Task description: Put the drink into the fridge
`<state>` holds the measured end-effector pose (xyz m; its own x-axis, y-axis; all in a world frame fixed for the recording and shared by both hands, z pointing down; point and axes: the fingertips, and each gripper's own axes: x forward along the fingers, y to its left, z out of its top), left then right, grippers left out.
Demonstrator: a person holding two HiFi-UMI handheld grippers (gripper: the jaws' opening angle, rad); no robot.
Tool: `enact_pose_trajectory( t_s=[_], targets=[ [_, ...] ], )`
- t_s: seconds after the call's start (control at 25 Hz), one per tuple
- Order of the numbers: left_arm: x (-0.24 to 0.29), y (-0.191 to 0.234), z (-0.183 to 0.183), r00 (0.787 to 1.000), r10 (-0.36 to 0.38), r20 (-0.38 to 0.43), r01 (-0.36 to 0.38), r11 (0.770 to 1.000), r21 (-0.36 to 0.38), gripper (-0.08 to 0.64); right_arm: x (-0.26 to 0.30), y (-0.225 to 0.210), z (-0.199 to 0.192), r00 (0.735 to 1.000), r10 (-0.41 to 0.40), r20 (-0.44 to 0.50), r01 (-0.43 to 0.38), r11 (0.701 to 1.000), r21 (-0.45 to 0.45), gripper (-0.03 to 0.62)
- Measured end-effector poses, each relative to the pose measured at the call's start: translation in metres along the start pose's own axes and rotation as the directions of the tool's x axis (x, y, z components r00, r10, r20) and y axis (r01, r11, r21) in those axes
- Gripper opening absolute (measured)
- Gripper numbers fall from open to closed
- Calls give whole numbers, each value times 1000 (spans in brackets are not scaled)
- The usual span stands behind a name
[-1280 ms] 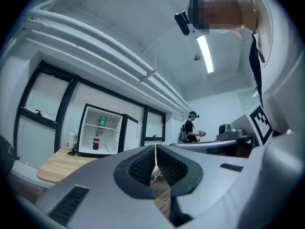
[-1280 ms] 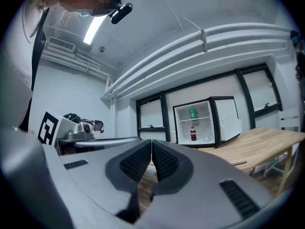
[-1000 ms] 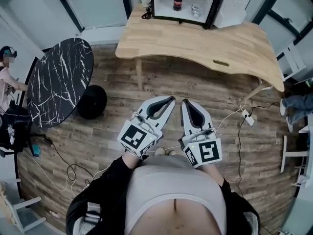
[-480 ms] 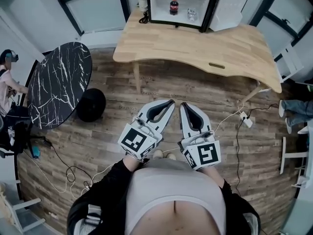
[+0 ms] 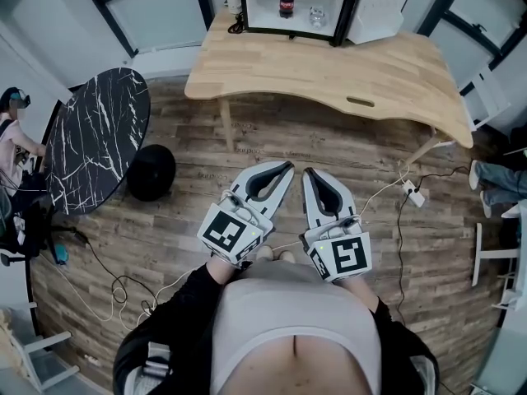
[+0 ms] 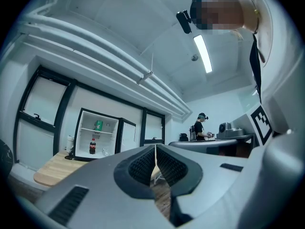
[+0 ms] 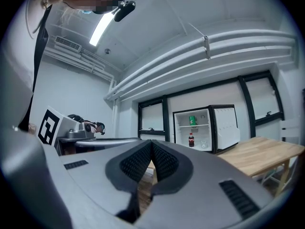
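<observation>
Across the plank floor (image 5: 272, 151), on the far wooden table (image 5: 395, 72), the drink (image 5: 286, 2) (a dark cola bottle) already stands on the lower shelf of the open fridge (image 5: 300, 25), below a green can (image 7: 192, 120). Over the last second, fridge and table have slid a little toward the top left of the head view, while both grippers keep their place before the person's body. Both the left gripper (image 5: 284, 168) and the right gripper (image 5: 313, 174) are pressed together on nothing, well apart from the fridge. By my reading the placing is done and the person is drawing back — only the open door (image 7: 226, 125) may remain.
</observation>
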<state>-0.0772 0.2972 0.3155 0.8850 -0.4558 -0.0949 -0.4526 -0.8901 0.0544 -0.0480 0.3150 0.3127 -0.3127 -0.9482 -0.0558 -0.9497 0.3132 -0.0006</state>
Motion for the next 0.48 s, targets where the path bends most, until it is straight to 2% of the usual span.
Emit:
enact_pose_trajectory(
  t_s=[0.48],
  targets=[
    [-3,-6,-1,1000,16,1,-16,1000,0,12,-6,2,-1,1000,18,-1,-18,1000,-2,28]
  ],
)
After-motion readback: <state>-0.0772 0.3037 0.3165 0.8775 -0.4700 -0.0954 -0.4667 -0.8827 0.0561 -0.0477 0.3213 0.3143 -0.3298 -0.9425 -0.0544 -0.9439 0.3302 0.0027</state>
